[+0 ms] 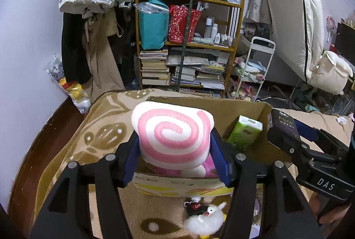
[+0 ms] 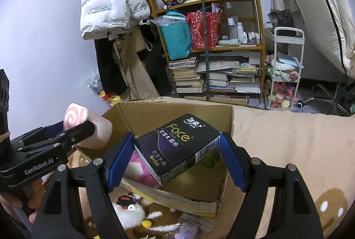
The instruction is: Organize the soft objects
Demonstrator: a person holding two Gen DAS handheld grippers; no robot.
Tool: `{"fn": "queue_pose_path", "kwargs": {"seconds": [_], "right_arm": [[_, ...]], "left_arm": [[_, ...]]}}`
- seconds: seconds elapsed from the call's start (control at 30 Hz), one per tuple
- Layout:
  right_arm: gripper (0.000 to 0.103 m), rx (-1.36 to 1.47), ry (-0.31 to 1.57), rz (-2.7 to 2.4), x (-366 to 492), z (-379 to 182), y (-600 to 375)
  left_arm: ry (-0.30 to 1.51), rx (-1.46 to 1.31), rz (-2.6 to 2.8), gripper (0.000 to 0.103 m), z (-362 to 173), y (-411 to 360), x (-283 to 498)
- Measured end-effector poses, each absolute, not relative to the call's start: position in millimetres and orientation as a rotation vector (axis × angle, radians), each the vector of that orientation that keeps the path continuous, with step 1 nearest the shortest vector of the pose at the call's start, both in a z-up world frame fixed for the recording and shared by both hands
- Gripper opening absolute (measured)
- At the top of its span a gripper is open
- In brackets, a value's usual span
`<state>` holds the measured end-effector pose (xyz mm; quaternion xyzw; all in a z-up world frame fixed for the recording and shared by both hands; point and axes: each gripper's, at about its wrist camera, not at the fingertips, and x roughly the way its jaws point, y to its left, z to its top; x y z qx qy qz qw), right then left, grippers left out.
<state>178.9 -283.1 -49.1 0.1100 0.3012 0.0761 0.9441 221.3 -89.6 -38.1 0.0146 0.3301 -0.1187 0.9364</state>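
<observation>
Left wrist view: the left gripper [image 1: 175, 150], angled downward, has its blue pads flanking a pink-and-white swirl cushion [image 1: 173, 134] over the open cardboard box [image 1: 248, 110] on the blanket; whether they still press it is unclear, so this looks like the drop-off, needing wider jaws. Right wrist view: the right gripper [image 2: 177, 159], also tilted down, clamps a dark Face tissue pack [image 2: 177, 145] above the same box, to be released next.
</observation>
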Motion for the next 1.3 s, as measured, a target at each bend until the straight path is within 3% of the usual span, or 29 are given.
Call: {"fn": "queue_pose_path", "kwargs": {"seconds": [0.23,0.3,0.37,0.73,1.3], "right_arm": [[0.082,0.237,0.652,0.163,187,-58,-286],[0.083,0.245,0.653,0.165,187,-58,-287],[0.094,0.245,0.654,0.165,187,-58,-288],[0.101,0.233,0.639,0.13,177,-48,-290],[0.102,0.227,0.638,0.112,122,-14,-283]], "left_arm": [[0.704,0.011,-0.253,0.064,-44,-86,227],[0.704,0.008,-0.255,0.072,-44,-87,227],[0.672,0.004,-0.239,0.088,-41,-86,225],[0.718,0.027,-0.215,0.089,-37,-81,215],[0.742,0.115,-0.201,0.089,0,-71,126]]}}
